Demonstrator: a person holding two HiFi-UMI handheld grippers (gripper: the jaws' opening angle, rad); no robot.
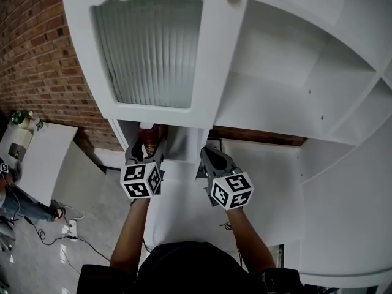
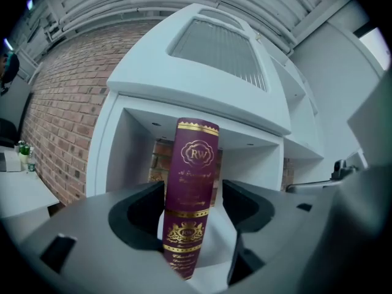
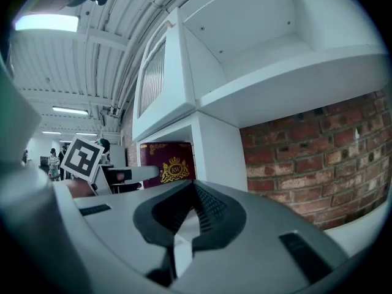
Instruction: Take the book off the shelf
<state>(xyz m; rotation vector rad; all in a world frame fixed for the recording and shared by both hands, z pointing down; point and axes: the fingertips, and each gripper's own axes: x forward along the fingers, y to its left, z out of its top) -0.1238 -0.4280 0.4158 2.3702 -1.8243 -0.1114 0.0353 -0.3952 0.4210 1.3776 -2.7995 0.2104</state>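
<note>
The left gripper (image 1: 147,149) is held with its jaws spread wide. The book (image 2: 195,164) is seen between them, not clamped. The right gripper (image 3: 191,195) is held just beside it, with its jaws closed together on nothing. The book is stood upright, spine outward, in the lower compartment of the shelf (image 2: 202,94). A brick wall (image 2: 61,127) is seen behind.

Industrial hall: brick wall (image 1: 37,60), ribbed ceiling (image 3: 79,66), strip light (image 3: 46,22).
</note>
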